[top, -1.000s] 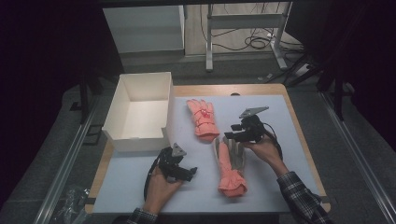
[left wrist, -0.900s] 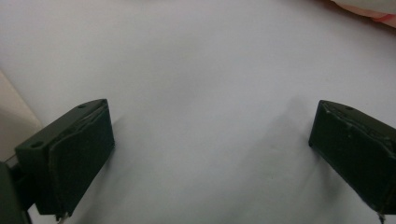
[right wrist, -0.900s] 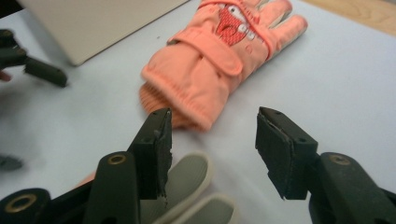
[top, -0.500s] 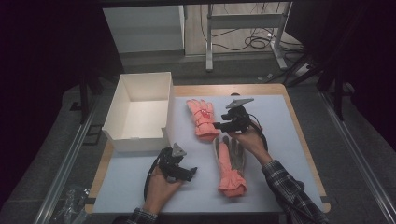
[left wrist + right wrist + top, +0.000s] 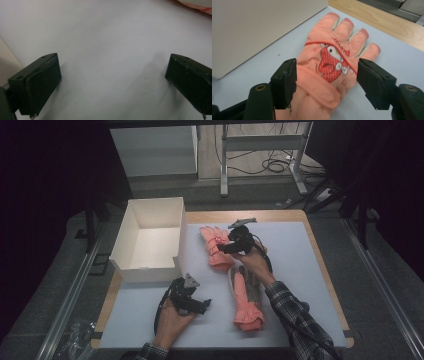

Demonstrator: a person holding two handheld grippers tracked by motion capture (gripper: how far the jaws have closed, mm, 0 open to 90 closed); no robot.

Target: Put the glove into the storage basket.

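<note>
right tool poised over the far glove's wrist end

the right tool [image 5: 325,83] hangs just above the patterned glove [image 5: 332,67], its jaws standing well apart after just opening wider, with nothing clamped; the glove's wrist strap lies between and below the pads, not pressed by them. from this tool the glove runs straight ahead: cuff nearest, fingers pointing away toward the counter's [image 5: 300,270] wooden far edge, so its long axis lies along the tool's line of sight and the jaws straddle it across its width. in the high view the same right tool [image 5: 223,249] sits over that glove [image 5: 214,245], beside the white box [image 5: 150,240], whose wall stands just to the tool's left.

the second glove [image 5: 247,302] lies nearer the person, under the right forearm, lengthwise like the first.

the left tool [image 5: 112,82] rests low over bare counter, jaws wide apart and empty; in the high view the left tool [image 5: 200,305] is well apart from the patterned glove, so the right hand is plainly the nearer one for a grasp.

hard to tell: whether the right pads touch the fabric at all; the cuff's end is cut off at the bottom of the right gripper view, and the forearm hides part of the second glove.
</note>
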